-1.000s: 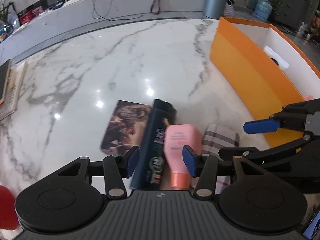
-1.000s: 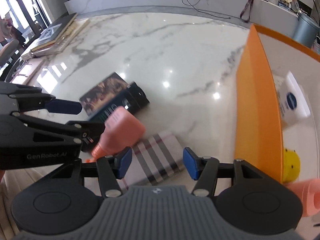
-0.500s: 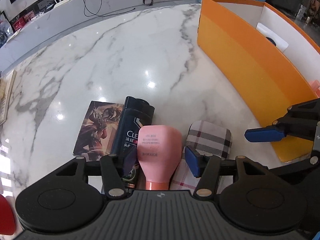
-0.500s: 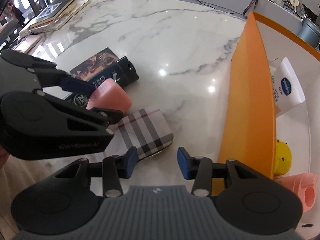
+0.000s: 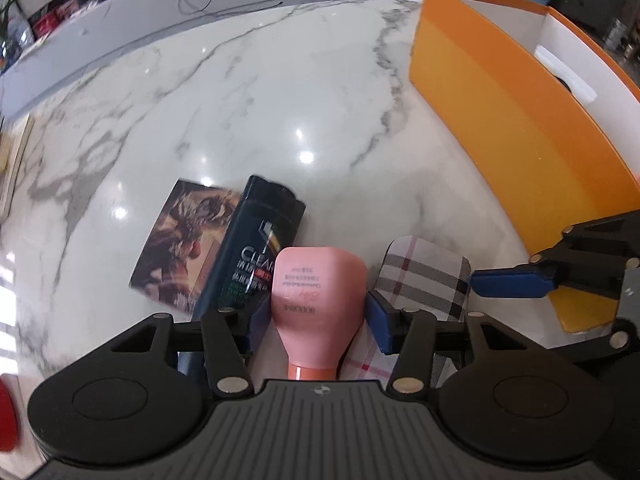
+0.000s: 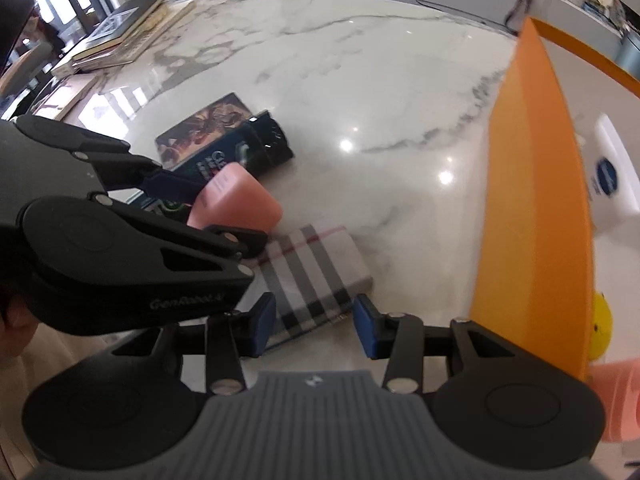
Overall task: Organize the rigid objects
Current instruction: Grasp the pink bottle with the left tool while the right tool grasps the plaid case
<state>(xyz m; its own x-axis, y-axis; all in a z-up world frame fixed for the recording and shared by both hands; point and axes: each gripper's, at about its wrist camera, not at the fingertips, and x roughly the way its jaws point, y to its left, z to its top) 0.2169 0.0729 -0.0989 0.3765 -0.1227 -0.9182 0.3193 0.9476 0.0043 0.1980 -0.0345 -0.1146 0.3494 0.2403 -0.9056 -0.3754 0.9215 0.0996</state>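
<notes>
- My left gripper (image 5: 316,316) points steeply down with the pink plastic bottle (image 5: 318,300) between its blue pads; the jaws have just been closing and now pinch the bottle's body from both sides, cap end toward me.
- The pink bottle lies on the white marble tabletop (image 5: 260,100), resting against the dark blue shampoo bottle (image 5: 250,256) on its left.
- That dark bottle lies partly across a flat picture-printed card box (image 5: 182,240).
- On the pink bottle's right sits a checked beige-and-grey flat box (image 6: 316,276), touching or nearly touching it.
- My right gripper (image 6: 314,330) hangs over the near end of the checked box; its jaws have just been closing, yet they stand spread, pads clear of the box.
- The orange-walled storage box (image 6: 532,208) stands to the right, apart from the group.
- Inside it I see a white tube with a blue logo (image 6: 612,172), a yellow round object (image 6: 600,320) and a pink cylindrical object (image 6: 616,396).
</notes>
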